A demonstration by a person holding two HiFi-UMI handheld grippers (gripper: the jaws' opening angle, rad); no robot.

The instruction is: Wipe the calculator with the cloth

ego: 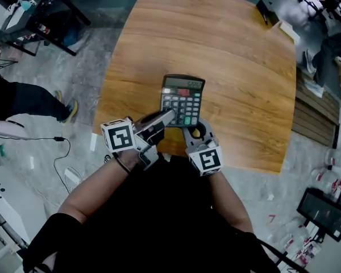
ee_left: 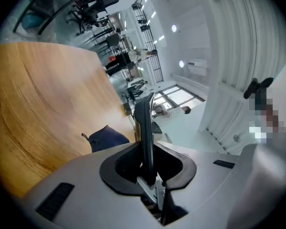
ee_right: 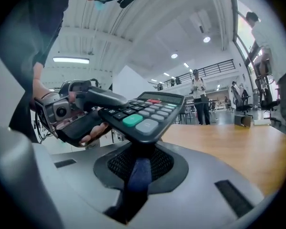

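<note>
Gripping the calculator point(ego: 182, 100) by its near-left edge, L gripper point(ego: 168, 117) has both jaws clamped on it. In L gripper view the calculator point(ee_left: 144, 128) shows edge-on as a thin dark slab pinched btwn the pads point(ee_left: 121, 163). It's held up off the wooden table point(ego: 233, 56), key face up toward the head cam, display end away from the person. R gripper point(ego: 196, 128) sits just below the calculator's near-right corner. R gripper view: jaws closed on a dark blue cloth point(ee_right: 139, 175), a narrow strip running up to the underside of the calculator point(ee_right: 143, 111) near edge. Same view shows L gripper point(ee_right: 109, 101) w/ the person's hand point(ee_right: 88, 135) around it. Cloth point(ee_left: 107, 138) also peeks out beside the L jaws.
</note>
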